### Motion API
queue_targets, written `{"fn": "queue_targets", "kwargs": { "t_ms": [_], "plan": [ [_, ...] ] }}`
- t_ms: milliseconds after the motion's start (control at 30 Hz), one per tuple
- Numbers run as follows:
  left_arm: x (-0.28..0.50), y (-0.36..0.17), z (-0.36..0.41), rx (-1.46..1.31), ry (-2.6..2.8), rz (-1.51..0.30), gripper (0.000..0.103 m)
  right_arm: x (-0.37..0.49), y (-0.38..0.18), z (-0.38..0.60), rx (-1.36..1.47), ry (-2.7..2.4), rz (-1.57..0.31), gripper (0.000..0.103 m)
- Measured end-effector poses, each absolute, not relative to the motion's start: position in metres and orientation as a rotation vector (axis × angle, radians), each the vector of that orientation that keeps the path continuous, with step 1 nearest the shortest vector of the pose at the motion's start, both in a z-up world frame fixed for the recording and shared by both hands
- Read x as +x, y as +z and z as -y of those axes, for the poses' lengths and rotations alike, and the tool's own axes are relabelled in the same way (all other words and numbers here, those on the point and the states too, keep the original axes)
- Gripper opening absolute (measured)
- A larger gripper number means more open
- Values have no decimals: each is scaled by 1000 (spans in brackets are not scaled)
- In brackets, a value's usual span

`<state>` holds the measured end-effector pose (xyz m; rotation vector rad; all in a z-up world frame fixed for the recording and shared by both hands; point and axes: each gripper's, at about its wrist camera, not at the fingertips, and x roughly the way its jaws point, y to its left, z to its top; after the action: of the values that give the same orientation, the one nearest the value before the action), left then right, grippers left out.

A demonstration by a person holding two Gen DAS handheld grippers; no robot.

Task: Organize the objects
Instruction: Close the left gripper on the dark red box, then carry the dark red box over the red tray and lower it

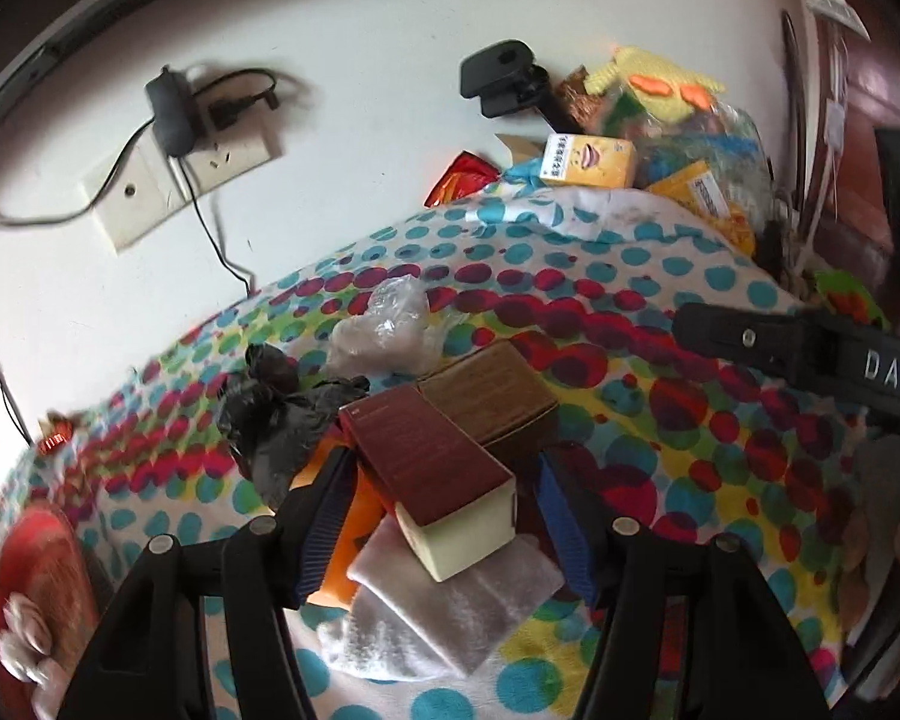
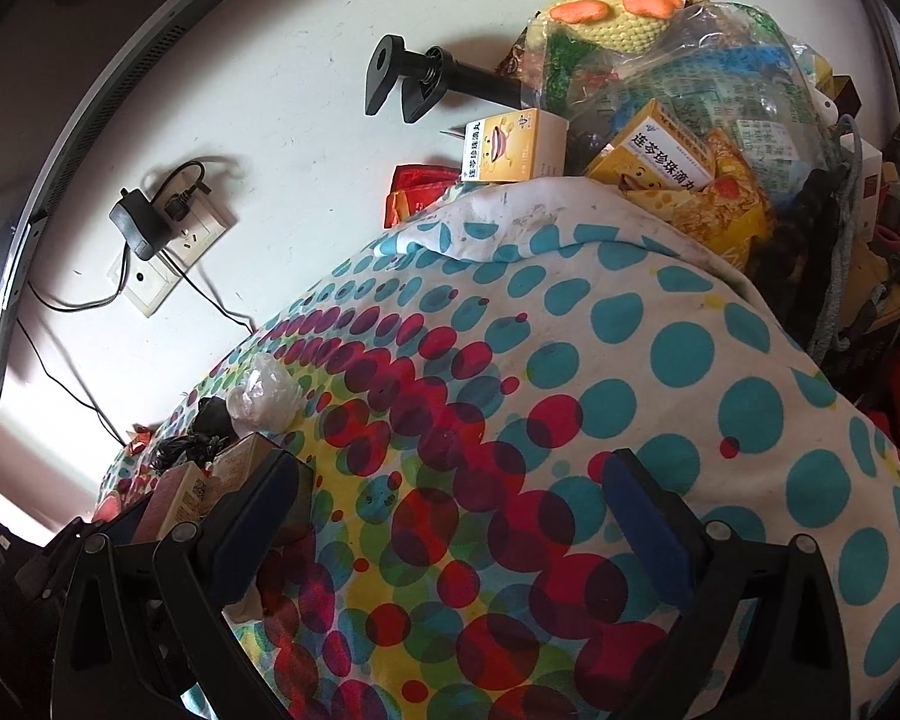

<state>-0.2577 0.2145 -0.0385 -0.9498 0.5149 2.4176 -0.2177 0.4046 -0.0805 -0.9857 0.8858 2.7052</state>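
Jaws of the left gripper (image 1: pixel 444 516) stand apart around the maroon box (image 1: pixel 432 468), not clamping. Right gripper (image 2: pixel 450 516) gapes over the dotted cloth (image 2: pixel 570 360), nothing between.

On the bedspread (image 1: pixel 660 276), a box (image 1: pixel 444 474) lies on top of a folded cloth (image 1: pixel 450 612), with a second box (image 1: pixel 492 399) touching it just behind. Left of the boxes sits a crumpled bag (image 1: pixel 276 414), another wrapper (image 1: pixel 384 324) behind that. Far back against the wall (image 1: pixel 360 120), cartons (image 1: pixel 588 161) pile up beside a knitted toy (image 1: pixel 660 84).
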Motion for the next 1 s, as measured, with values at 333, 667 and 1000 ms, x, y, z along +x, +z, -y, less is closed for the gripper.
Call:
{"fn": "queue_targets", "kwargs": {
  "t_ms": [333,667,1000],
  "plan": [
    [-250,-34,-202,-966,2517,-450,29,-218,-81,-404,-986,2707,-885,101],
    [-232,-16,-198,-964,2562,-472,29,-219,-82,-404,-987,2710,-885,102],
    [-218,27,-161,-917,2643,-456,29,-219,-81,-404,-991,2710,-884,103]
  ]
}}
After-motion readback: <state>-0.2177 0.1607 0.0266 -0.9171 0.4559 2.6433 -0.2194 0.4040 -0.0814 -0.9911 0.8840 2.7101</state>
